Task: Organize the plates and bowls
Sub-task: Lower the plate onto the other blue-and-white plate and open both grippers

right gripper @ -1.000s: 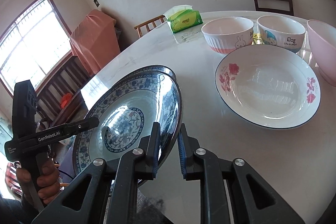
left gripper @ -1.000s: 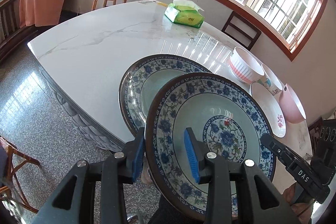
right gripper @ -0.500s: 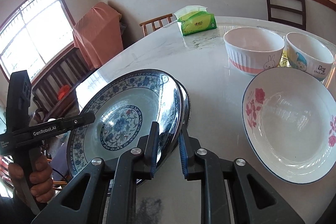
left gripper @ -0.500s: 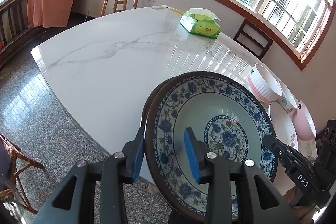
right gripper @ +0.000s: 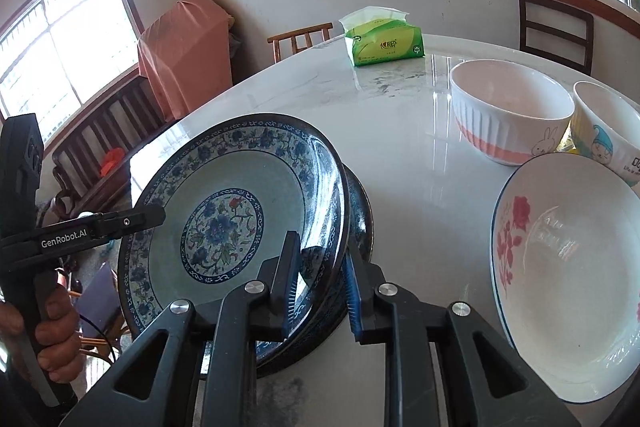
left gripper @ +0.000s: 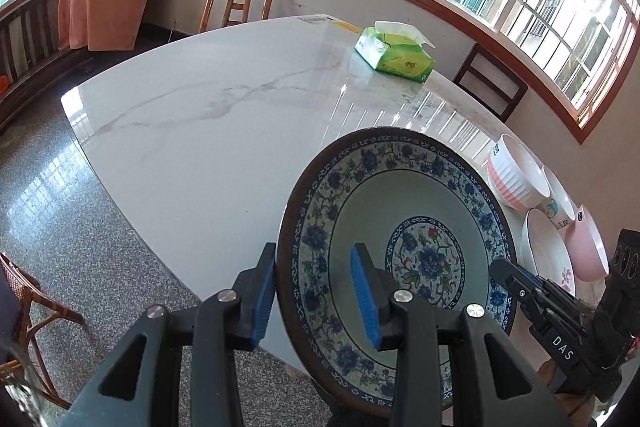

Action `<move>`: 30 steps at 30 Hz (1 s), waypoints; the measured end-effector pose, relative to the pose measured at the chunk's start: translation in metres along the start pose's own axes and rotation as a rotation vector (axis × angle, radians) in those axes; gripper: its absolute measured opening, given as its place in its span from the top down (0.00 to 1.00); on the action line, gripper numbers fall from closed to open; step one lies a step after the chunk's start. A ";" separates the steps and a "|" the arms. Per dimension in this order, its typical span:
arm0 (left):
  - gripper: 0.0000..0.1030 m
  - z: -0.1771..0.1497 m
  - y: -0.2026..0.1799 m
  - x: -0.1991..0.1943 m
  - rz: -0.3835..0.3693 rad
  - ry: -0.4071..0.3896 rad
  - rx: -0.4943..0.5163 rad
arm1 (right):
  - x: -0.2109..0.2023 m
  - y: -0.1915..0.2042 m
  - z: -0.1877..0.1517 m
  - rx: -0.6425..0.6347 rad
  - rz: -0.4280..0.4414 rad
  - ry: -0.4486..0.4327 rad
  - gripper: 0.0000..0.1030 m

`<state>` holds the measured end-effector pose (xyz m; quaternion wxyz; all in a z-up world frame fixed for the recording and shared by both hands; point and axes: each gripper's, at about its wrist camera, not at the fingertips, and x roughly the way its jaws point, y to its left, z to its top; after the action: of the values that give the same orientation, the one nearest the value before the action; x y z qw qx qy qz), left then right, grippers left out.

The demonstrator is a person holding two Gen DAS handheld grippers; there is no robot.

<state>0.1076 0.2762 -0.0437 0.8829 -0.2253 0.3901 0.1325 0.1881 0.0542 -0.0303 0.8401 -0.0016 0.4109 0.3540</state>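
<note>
Both grippers, left (left gripper: 316,297) and right (right gripper: 320,287), clamped on opposite rims of blue floral plate (right gripper: 224,215), tilted over second patterned plate (right gripper: 360,211) at marble table (left gripper: 224,131) edge; beyond, rose plate (right gripper: 560,267), ribbed bowl (right gripper: 508,115), cartoon bowl (right gripper: 604,131), tissue pack (left gripper: 394,55).

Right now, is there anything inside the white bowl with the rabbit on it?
No: the right wrist view looks straight into the rabbit bowl, and its inside shows only bare pale surface.
</note>
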 end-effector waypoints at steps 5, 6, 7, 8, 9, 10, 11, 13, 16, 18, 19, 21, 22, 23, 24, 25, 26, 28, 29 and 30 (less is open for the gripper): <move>0.65 0.000 0.001 0.003 0.012 -0.009 0.007 | 0.004 0.000 0.004 0.009 0.000 0.011 0.80; 0.65 -0.001 0.001 0.004 0.012 -0.007 0.004 | 0.004 0.001 0.004 0.010 -0.002 0.011 0.80; 0.65 -0.001 0.001 0.005 0.011 -0.006 0.003 | 0.004 0.001 0.004 0.010 -0.003 0.012 0.80; 0.65 -0.001 0.002 0.005 0.009 -0.005 0.003 | 0.005 0.001 0.005 0.009 -0.006 0.013 0.79; 0.65 -0.002 0.002 0.006 0.007 -0.005 0.003 | 0.005 0.001 0.005 0.007 -0.011 0.013 0.79; 0.65 -0.002 0.003 0.006 0.007 -0.007 0.004 | 0.006 0.003 0.005 0.003 -0.014 0.013 0.78; 0.65 -0.003 0.002 0.006 0.012 -0.012 0.010 | 0.006 0.004 0.006 -0.001 -0.022 0.013 0.78; 0.65 -0.004 -0.001 0.001 0.025 -0.045 0.036 | 0.005 0.006 0.007 -0.004 -0.038 0.009 0.77; 0.63 -0.003 -0.010 -0.011 0.053 -0.116 0.085 | 0.006 0.006 0.007 -0.004 -0.046 0.006 0.77; 0.63 -0.003 -0.014 -0.016 0.060 -0.141 0.103 | 0.005 0.008 0.007 -0.013 -0.063 0.002 0.77; 0.63 -0.002 -0.015 -0.016 0.055 -0.142 0.104 | 0.005 0.009 0.006 -0.019 -0.075 -0.002 0.76; 0.63 -0.003 -0.014 -0.015 0.046 -0.130 0.099 | 0.004 0.012 0.006 -0.034 -0.092 -0.010 0.73; 0.63 -0.003 -0.013 -0.014 0.039 -0.122 0.093 | 0.004 0.013 0.006 -0.039 -0.098 -0.013 0.72; 0.63 -0.004 -0.011 -0.013 0.028 -0.112 0.085 | 0.003 0.015 0.006 -0.043 -0.107 -0.016 0.71; 0.63 -0.005 -0.010 -0.012 0.017 -0.103 0.075 | 0.003 0.016 0.006 -0.047 -0.115 -0.018 0.71; 0.63 -0.006 -0.008 -0.012 0.009 -0.097 0.067 | 0.003 0.017 0.006 -0.053 -0.114 -0.018 0.68; 0.63 -0.007 -0.008 -0.011 0.003 -0.093 0.063 | 0.004 0.017 0.006 -0.057 -0.112 -0.017 0.66; 0.63 -0.009 -0.008 -0.012 -0.007 -0.092 0.054 | 0.004 0.019 0.003 -0.044 -0.107 -0.037 0.60; 0.63 -0.010 -0.008 -0.014 -0.011 -0.094 0.049 | 0.005 0.021 0.001 -0.049 -0.107 -0.049 0.56; 0.63 -0.011 -0.008 -0.015 -0.026 -0.090 0.041 | 0.006 0.027 0.000 -0.076 -0.129 -0.049 0.55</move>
<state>0.0938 0.2628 -0.0368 0.9057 -0.2059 0.3496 0.1230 0.1743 0.0776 -0.0265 0.8704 -0.0512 0.3753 0.3144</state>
